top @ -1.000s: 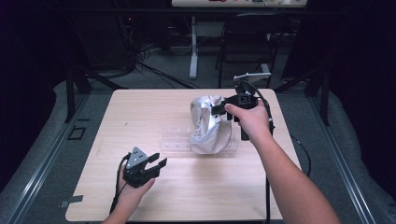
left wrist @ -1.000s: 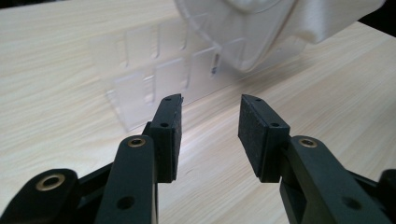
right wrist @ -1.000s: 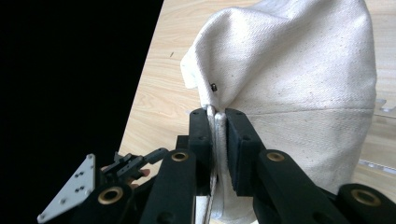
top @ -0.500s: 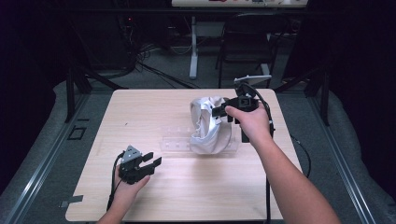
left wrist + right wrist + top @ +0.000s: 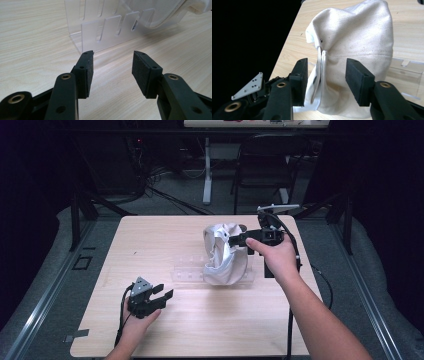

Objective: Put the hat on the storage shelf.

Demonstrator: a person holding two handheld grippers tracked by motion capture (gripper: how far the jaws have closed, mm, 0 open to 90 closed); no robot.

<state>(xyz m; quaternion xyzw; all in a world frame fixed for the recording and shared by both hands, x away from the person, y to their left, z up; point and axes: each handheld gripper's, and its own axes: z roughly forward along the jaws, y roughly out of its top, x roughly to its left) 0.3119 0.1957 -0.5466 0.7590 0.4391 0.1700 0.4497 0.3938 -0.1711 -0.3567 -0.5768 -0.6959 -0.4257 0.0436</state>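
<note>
A white cloth bag is draped over the right end of a clear slotted acrylic rack in the middle of the wooden table. My right gripper reaches the bag's top from the right. Its jaws have just been opening. In the right gripper view a fold of the bag stands between the spread pads of the right gripper, which do not press on it. My left gripper rests low at the front left and has been opening too. The left gripper is empty and points at the rack.
The rack's left half stands bare with upright slots. Behind the table's far edge are a dark chair, a white desk leg and floor cables. A cable trails from each gripper across the table's front.
The left hand has shifted slightly at the front left of the table. The right hand and the bag stay where they were.
</note>
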